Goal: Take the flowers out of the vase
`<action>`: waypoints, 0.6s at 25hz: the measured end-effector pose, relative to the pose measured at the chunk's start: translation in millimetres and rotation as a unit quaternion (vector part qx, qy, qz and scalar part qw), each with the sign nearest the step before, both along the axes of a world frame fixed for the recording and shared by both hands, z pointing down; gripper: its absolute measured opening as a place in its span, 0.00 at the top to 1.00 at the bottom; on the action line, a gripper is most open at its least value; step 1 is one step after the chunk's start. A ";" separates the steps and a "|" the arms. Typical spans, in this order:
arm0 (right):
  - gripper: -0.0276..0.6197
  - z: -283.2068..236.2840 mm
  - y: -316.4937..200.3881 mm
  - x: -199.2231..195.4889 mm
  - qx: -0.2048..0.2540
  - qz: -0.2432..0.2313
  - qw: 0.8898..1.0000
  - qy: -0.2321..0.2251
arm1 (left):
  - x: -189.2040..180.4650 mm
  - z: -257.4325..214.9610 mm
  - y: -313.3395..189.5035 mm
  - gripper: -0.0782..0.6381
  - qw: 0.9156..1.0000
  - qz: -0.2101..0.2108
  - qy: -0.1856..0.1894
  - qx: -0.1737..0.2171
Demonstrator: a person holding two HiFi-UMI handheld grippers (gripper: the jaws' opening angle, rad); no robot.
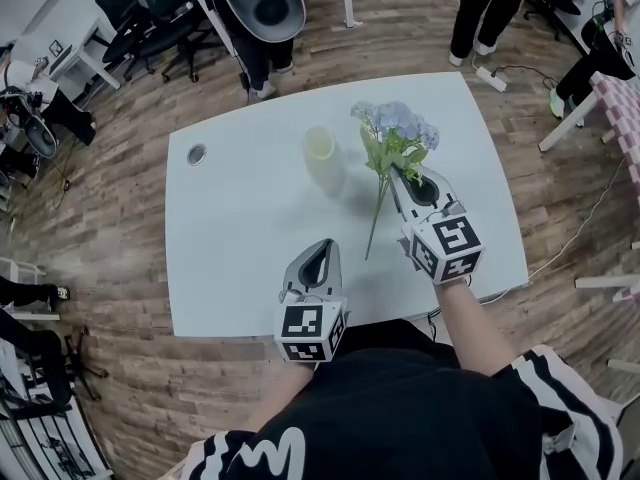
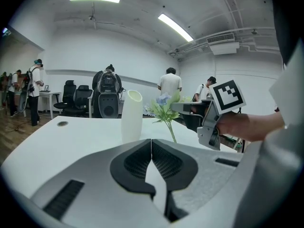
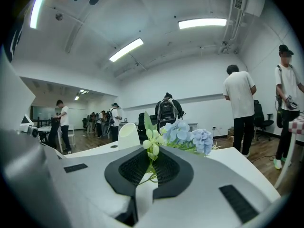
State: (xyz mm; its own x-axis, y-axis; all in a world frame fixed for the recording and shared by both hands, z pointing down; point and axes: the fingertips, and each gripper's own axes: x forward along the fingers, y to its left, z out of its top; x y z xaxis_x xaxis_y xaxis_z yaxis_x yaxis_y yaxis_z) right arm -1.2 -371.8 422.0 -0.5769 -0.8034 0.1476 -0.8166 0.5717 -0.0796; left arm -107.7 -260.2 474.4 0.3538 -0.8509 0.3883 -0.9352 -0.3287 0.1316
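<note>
**Flowers out of the vase, gripped by the right claw**

The right claw [image 3: 152, 161] is closed on the green stem of the flowers [image 1: 396, 126]. It grips just below the blue hydrangea heads and the small pale buds. The bunch is clear of the vase [image 1: 320, 154] and sits just to its right in the head view. The blooms are up, and the long stem slants down toward the person's side of the counter [image 1: 240, 258]. Whether the stem's tip touches the surface cannot be told.

The pale vase stands upright near the middle of the white counter, apart from the flowers.

The left claw [image 2: 151, 148] has its jaws pressed together with nothing between them. It is low over the near edge of the counter and points toward the vase.

A round grommet [image 1: 196, 154] sits in the counter's far left corner. Beyond the counter, people [image 3: 240, 103] stand on the wooden floor near office chairs [image 1: 150, 8].
</note>
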 end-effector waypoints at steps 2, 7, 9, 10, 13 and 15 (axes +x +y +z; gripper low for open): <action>0.92 5.6 -0.3 -1.6 -0.004 -0.001 1.000 0.004 | -1.6 1.1 0.5 0.88 1.000 -0.001 0.000 0.000; 0.92 24.0 -4.6 -6.8 -0.021 0.002 1.000 0.011 | -8.7 1.1 -0.4 0.88 1.000 -0.007 -0.001 -0.002; 0.92 31.3 -5.2 -7.1 -0.028 0.003 1.000 0.013 | -10.6 1.9 0.2 0.88 1.000 -0.010 -0.003 -0.004; 0.92 34.1 -5.2 -7.2 -0.031 0.003 0.999 0.014 | -11.2 2.5 0.7 0.88 1.000 -0.011 -0.002 -0.004; 0.92 39.1 -5.1 -7.0 -0.035 0.002 0.999 0.018 | -11.4 2.8 1.5 0.88 1.000 -0.014 0.000 -0.004; 0.92 41.8 -5.5 -7.5 -0.038 0.000 0.999 0.021 | -10.7 1.5 0.9 0.88 1.000 -0.015 0.001 -0.003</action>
